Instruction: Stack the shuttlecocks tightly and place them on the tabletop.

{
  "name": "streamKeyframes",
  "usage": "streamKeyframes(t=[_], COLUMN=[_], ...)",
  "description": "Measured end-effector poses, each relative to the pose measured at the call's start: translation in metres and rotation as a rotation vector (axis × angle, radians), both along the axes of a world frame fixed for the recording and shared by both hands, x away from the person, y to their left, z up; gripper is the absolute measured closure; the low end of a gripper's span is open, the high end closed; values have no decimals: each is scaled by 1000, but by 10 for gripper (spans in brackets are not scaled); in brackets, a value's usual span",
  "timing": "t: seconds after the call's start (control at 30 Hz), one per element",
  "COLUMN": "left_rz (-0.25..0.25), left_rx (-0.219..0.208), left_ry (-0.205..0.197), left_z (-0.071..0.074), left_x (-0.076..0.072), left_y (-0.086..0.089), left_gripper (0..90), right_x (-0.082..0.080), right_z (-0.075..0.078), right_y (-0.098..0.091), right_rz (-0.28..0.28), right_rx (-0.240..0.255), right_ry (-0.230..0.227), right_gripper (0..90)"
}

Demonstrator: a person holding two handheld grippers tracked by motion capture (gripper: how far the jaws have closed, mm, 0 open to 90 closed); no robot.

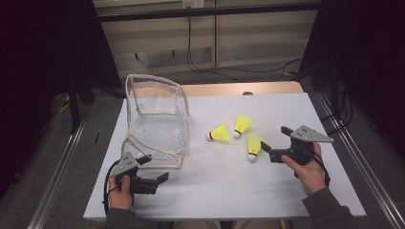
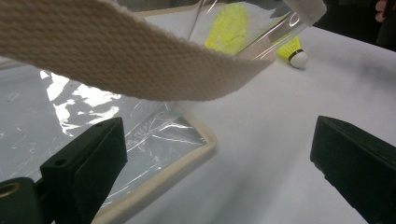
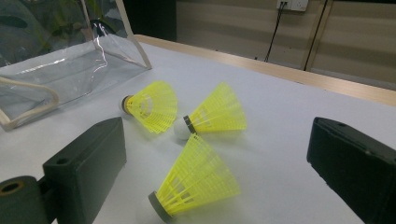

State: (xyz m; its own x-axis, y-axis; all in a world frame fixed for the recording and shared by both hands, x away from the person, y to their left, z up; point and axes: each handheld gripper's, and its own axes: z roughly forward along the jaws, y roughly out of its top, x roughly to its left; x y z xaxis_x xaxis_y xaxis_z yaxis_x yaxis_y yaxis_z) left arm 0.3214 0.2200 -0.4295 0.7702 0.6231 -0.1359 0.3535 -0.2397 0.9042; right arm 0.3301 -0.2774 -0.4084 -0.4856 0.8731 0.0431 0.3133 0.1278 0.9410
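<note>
High view shows my right hand-held gripper [image 1: 276, 142] spread wide just beside the nearest shuttlecock [image 1: 253, 147], open desk [image 1: 219, 186] around it. My left hand-held gripper [image 1: 155, 168] gapes wide at the clear bag's [image 1: 157, 119] near edge.

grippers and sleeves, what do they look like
Both are black handheld tools. The left gripper and the right gripper each carry a grey three-cornered plate on top and two blocky black jaws with a small hole near the base. A black cable trails from each. The person wears dark grey sleeves.
</note>
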Motion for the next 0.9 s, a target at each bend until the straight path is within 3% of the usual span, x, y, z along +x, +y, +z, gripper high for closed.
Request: streamKeyframes(t=[0.9], left_rz=[1], left_rx=[-10], left_ry=[1], left_z=[1], left_x=[0], left_y=[0], left_gripper=[36], right_x=[33], right_z=[12], right_y=[6], right_rz=[-19], right_rx=[-22], right_ry=[42], right_gripper=[38])
